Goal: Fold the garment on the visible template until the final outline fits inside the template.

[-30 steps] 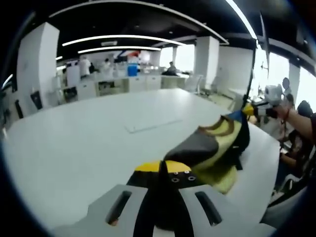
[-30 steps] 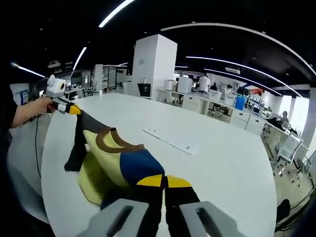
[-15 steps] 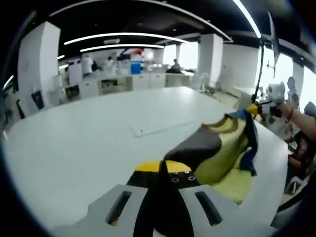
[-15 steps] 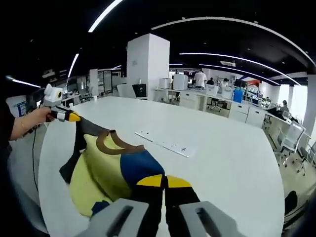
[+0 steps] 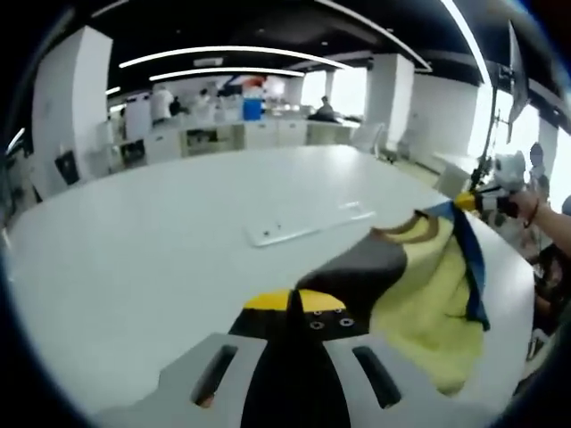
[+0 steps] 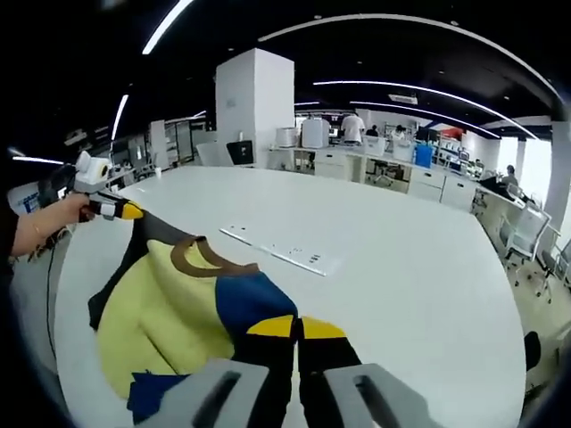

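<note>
Garment (image 6: 169,308) stretched between hand-held grippers, near table (image 6: 410,303) edge

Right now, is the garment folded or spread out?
Spread, not folded: the garment hangs stretched between the left gripper and the right gripper, each shut on a shoulder, its yellow body and brown collar open over the table.

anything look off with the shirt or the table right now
The yellow shirt isn't lying flat: it hangs stretched between the left gripper and right gripper, its hem sagging toward the white table. No damage or spill visible.
</note>
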`<state>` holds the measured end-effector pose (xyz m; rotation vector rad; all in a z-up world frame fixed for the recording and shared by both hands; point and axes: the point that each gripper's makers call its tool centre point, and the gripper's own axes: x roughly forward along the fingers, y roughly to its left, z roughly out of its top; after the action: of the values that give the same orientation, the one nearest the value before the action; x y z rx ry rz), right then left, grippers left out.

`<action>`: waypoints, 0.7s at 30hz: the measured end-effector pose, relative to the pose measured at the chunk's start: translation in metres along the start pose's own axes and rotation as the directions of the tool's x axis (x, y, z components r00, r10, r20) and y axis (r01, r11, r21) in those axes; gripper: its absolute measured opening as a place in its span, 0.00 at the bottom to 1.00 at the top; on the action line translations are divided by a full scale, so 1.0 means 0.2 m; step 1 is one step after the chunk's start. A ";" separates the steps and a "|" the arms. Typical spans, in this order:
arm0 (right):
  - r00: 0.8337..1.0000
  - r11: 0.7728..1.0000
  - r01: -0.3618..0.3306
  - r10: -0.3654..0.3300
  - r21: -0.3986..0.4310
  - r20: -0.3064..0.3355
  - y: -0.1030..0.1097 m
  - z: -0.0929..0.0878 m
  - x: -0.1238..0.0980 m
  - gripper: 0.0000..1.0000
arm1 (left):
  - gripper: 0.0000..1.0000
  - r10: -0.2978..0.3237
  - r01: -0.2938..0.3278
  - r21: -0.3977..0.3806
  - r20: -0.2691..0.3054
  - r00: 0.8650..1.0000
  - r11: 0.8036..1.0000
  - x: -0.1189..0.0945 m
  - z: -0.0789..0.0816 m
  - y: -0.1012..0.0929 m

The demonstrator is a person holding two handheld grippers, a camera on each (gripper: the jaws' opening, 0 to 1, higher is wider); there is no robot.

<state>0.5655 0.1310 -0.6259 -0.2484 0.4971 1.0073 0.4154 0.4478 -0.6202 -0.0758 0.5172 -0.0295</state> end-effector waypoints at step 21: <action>0.992 0.991 0.046 -0.031 0.126 -0.119 -0.13 -0.18 0.31 0.00 | 0.00 -0.019 0.007 -0.061 -0.200 0.980 0.998 0.35 -0.25 0.10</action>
<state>0.6042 0.1484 -0.6897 -0.2018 0.6590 0.9230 0.4522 0.4621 -0.7004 -0.1360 0.7200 -0.0348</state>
